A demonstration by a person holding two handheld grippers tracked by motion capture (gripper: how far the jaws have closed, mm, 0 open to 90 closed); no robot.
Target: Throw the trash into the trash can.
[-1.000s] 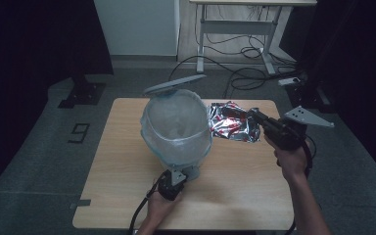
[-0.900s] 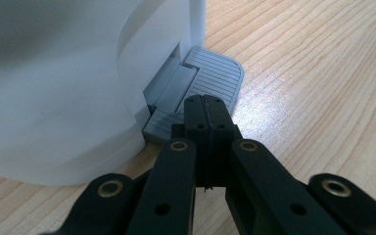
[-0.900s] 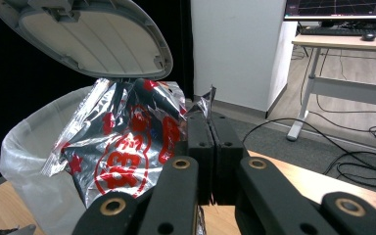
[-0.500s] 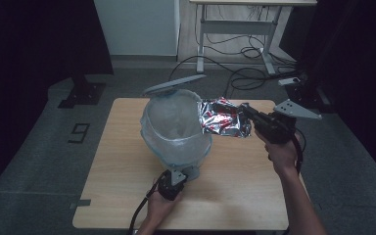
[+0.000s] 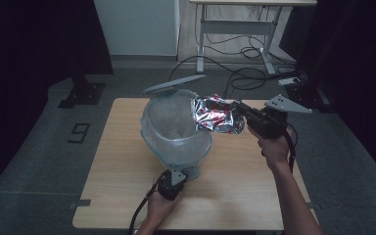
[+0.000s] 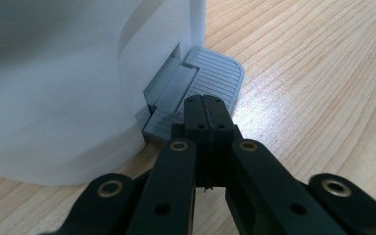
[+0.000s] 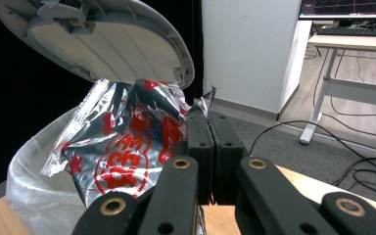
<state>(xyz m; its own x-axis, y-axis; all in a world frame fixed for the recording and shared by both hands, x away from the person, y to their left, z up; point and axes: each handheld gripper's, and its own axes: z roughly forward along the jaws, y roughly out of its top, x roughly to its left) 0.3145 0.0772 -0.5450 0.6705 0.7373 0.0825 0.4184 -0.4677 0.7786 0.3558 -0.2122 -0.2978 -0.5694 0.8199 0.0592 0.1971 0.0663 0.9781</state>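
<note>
The silver snack wrapper [image 5: 217, 115] is travelling toward nine o'clock compared with a second ago, when it was hanging well out at the three o'clock side of the bin; now its leading edge is overlapping the rim of the pedal bin [image 5: 176, 128] at the bin's two o'clock. The right gripper [image 5: 241, 111] is carrying it, jaws pinched tight on the wrapper's edge, and the right hand [image 5: 274, 147] is sitting just behind at about four o'clock from the wrapper. In the right gripper view the crinkled foil with its red printing is dangling off the closed jaws, right above the clear liner bag [image 7: 44, 196] and just under the raised grey lid [image 7: 103, 41]. The lid is standing open, tipped up at the bin's twelve o'clock side. Down at six o'clock of the bin, the left gripper [image 6: 205, 105] is pressing on the grey foot pedal [image 6: 215, 78], its two jaws squeezed together with nothing between them, tips resting on the pedal's ribbed surface hard against the white bin wall. The left hand [image 5: 160, 205] is coming in from the near edge of the wooden table [image 5: 122, 166]. The bin is occupying the middle of the table, slightly toward twelve o'clock.
</note>
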